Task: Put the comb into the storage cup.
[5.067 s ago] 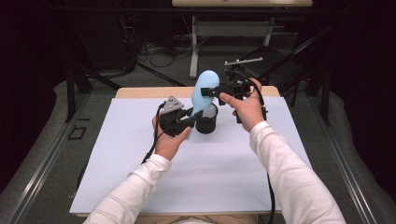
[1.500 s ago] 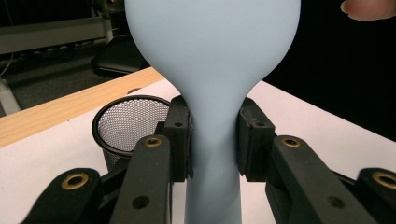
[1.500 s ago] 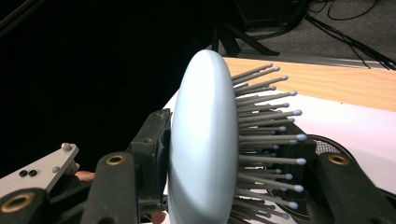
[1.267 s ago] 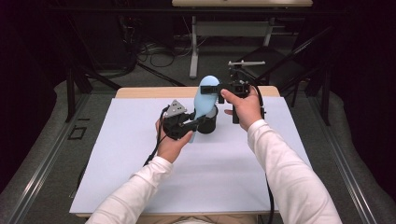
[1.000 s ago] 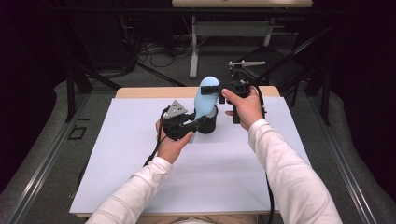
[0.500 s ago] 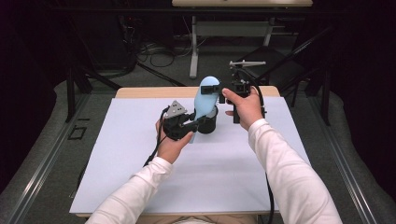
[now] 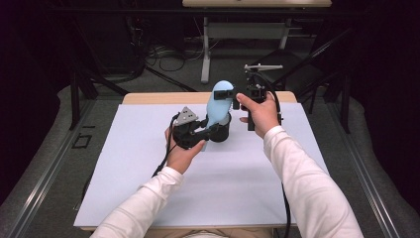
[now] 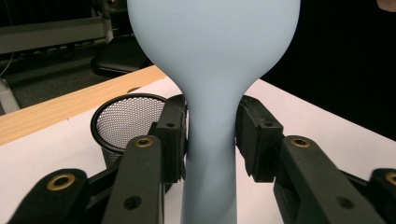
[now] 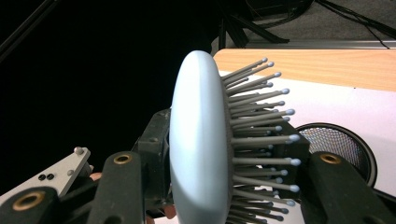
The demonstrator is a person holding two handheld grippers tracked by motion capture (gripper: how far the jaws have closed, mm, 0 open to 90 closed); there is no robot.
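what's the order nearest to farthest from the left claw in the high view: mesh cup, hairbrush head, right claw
From the left claw:
1. mesh cup, right beside its tips.
2. hairbrush head, above the cup.
3. right claw, beyond the head, on its right side.

My wooden worktop (image 7: 148,97) carries a white sheet (image 7: 148,163); a black mesh cup (image 7: 221,133) stands on it.
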